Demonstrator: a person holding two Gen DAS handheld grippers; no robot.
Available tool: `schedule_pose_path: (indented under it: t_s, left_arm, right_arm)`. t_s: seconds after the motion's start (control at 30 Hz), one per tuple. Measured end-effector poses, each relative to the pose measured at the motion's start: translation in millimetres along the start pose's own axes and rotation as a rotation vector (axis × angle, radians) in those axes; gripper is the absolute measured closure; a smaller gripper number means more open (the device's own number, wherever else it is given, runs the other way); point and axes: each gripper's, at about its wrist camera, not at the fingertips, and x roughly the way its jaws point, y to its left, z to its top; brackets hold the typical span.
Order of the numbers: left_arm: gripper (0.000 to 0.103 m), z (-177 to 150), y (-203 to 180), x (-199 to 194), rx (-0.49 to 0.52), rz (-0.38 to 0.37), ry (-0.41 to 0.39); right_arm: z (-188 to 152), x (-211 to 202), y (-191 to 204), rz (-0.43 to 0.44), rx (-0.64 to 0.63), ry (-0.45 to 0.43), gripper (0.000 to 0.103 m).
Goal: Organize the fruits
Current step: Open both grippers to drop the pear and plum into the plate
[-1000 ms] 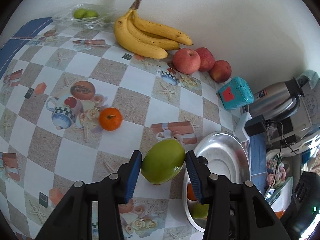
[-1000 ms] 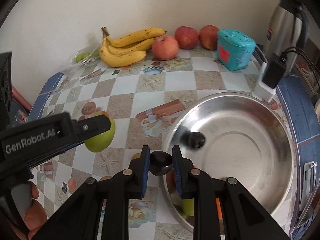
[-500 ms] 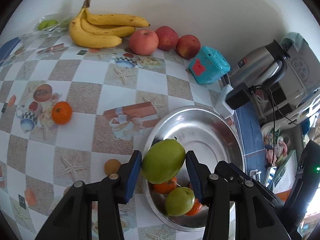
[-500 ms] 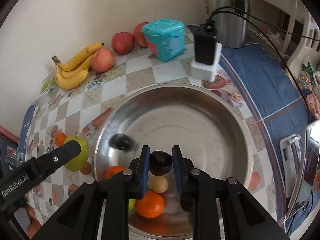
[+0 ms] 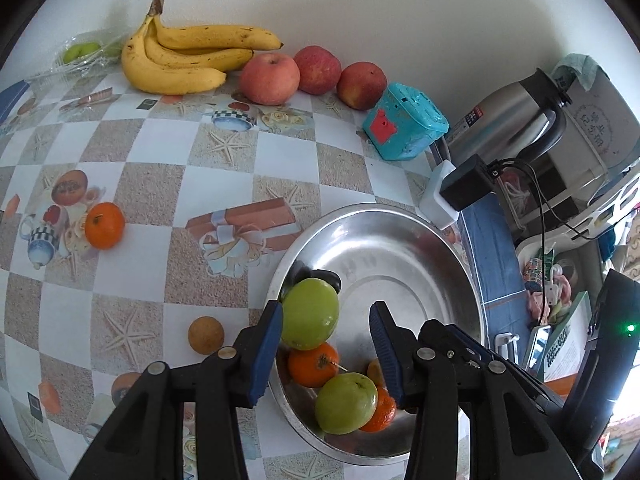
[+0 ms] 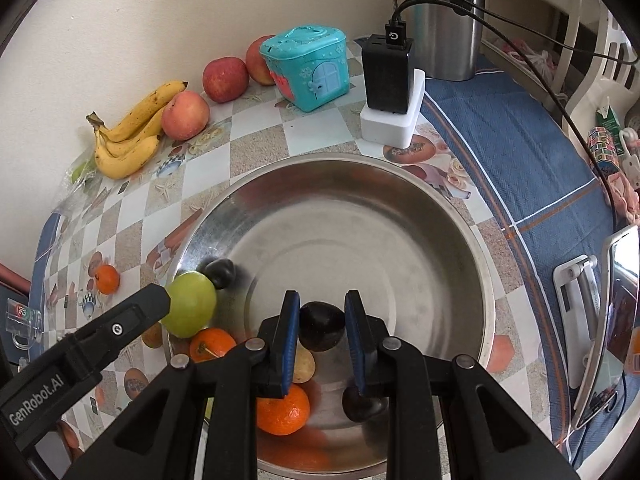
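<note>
A: Left gripper (image 5: 326, 334): jaws part open, green fruit (image 5: 310, 314) touching only the left pad, gap at the right one; it hangs over the steel bowl (image 5: 400, 236) near its left rim. Release judged under way.

B: Right gripper (image 6: 322, 334): jaws clamped on a dark fruit (image 6: 322, 326) just above the bowl floor, beside the oranges. Drop is straight down for both.

A: "GenRobot.AI" is read on the left gripper's arm; other labels not readable.

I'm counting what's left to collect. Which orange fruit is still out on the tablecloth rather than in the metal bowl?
The orange on the checked tablecloth, beside the printed teacups. The other oranges lie inside the metal bowl.
</note>
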Motion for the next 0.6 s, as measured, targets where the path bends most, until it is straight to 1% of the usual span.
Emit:
schedule_pose_path:
  t_s: [0.1,0.13,0.17,0.2,0.23,0.3,0.33,0.37,0.4,0.43,0.47,0.5,0.53,0.57,0.6]
  left_arm:
    - [0.053,1,6,0,-0.018,0.007,0.004]
    - [0.051,2,9,-1,-0.027,0.012,0.004]
    - [0.046,2,13,-1,-0.038,0.021,0.004]
    - [0.044,3,17,-2,-0.050,0.031,0.002]
    - [0.042,4,20,-3,-0.060,0.041,-0.001]
    - [0.038,5,29,-5,-0.082,0.064,-0.005]
    - [0.033,6,34,-6,-0.096,0.083,-0.008]
    - [0.028,7,39,-7,-0.109,0.106,-0.012]
    - [0.025,8,44,-8,-0.120,0.131,-0.016]
    - [0.020,8,48,-9,-0.128,0.156,-0.018]
    - [0.014,9,54,-10,-0.137,0.196,-0.020]
    - [0.011,9,60,-11,-0.144,0.237,-0.021]
    - [0.004,10,65,-12,-0.150,0.280,-0.027]
    - [0.000,10,71,-14,-0.153,0.323,-0.035]
    - [0.000,10,76,-16,-0.156,0.356,-0.041]
  right_arm:
    - [1,-1,1,-0.003,-0.002,-0.005,0.079]
    - [1,-1,2,-0.003,-0.003,-0.008,0.078]
    - [2,-2,2,-0.004,-0.001,-0.011,0.071]
    - [1,-2,2,-0.007,0.001,-0.012,0.066]
    - [2,-2,2,-0.008,0.004,-0.012,0.059]
    - [2,-1,2,-0.009,0.006,-0.008,0.057]
    - [2,0,3,-0.011,0.004,-0.006,0.057]
    - [2,1,4,-0.014,0.002,-0.005,0.056]
    - [2,1,5,-0.015,0.001,-0.004,0.055]
    - [2,1,6,-0.016,0.000,-0.004,0.050]
    - [2,1,7,-0.016,-0.001,-0.006,0.045]
    - [1,1,8,-0.017,-0.003,-0.008,0.044]
    - [2,1,10,-0.019,-0.007,-0.010,0.042]
    - [1,1,13,-0.020,-0.013,-0.012,0.038]
    - [1,1,16,-0.019,-0.019,-0.015,0.033]
